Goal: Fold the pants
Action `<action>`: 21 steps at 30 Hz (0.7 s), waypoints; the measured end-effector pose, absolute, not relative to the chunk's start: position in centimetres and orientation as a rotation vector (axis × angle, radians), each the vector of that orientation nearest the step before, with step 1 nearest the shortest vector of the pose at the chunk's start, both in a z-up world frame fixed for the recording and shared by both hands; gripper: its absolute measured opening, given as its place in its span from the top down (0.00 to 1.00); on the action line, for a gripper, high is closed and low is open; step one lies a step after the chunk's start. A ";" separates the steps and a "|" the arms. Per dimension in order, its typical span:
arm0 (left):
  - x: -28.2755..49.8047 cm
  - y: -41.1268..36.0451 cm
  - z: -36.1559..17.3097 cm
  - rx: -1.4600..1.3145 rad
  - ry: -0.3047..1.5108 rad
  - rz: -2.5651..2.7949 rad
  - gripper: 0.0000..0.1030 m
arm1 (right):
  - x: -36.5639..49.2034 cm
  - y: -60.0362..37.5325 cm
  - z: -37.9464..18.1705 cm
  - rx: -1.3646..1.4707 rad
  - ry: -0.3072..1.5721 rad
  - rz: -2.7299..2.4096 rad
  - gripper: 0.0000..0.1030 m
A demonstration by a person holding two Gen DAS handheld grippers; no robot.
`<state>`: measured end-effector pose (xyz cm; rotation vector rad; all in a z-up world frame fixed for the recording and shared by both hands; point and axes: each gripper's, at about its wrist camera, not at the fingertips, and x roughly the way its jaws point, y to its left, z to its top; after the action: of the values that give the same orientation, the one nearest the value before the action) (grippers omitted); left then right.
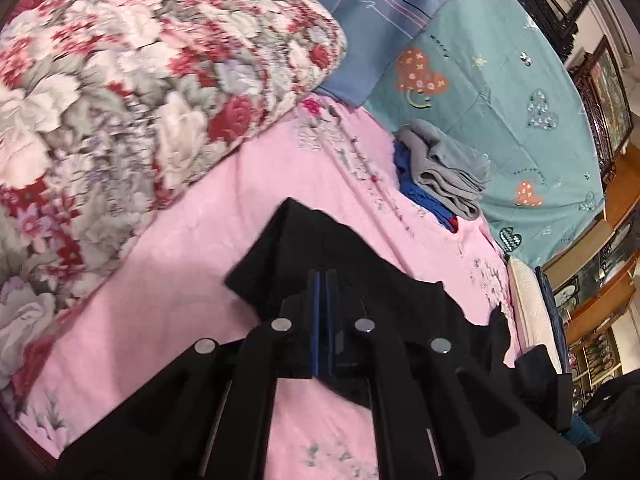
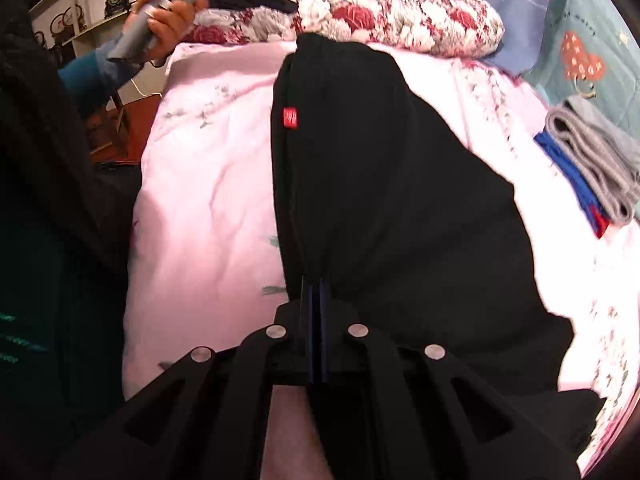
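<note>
**Both jaws clamped on black pants, fold in progress over the bed**

Jaws on both grippers stand pressed together with cloth between them. The left gripper (image 1: 323, 276) pinches a corner of the black pants (image 2: 384, 168); the right gripper (image 2: 316, 284) pinches an edge of the same garment near its lower end, the fabric fanning away from the fingertips.

Location: the pants lie across the pink sheet (image 1: 168, 272), partly lifted at both pinch points. In the right wrist view the left hand (image 2: 168, 20) is raised near the floral quilt (image 1: 120, 80), well apart from the right gripper.

Risks, as judged:
- Each grip appears to take only a thin margin of cloth; a quick pull could strip it from the pads.
- The fabric is limp and dark, so layers are hard to tell apart; one layer may be held and the other left to sag, giving a crooked fold.
- The stack of folded clothes (image 1: 444, 172) sits near; a wide swing could drag it.

Condition of garment: plain black, soft, loosely draped with a bunched edge, a small red label (image 2: 290, 117) on one side. Waistband and hems cannot be told apart.
</note>
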<state>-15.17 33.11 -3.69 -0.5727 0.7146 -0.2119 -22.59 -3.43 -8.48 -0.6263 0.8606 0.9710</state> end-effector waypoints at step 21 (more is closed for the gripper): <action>-13.7 22.9 -3.5 -0.195 0.849 -0.242 0.60 | -2.5 -34.3 -4.0 0.168 1.111 -0.117 0.52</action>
<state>-13.68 22.87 -3.51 -0.1950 0.8494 -0.2418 -2.45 -34.29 -3.95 0.1681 1.1107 -0.1168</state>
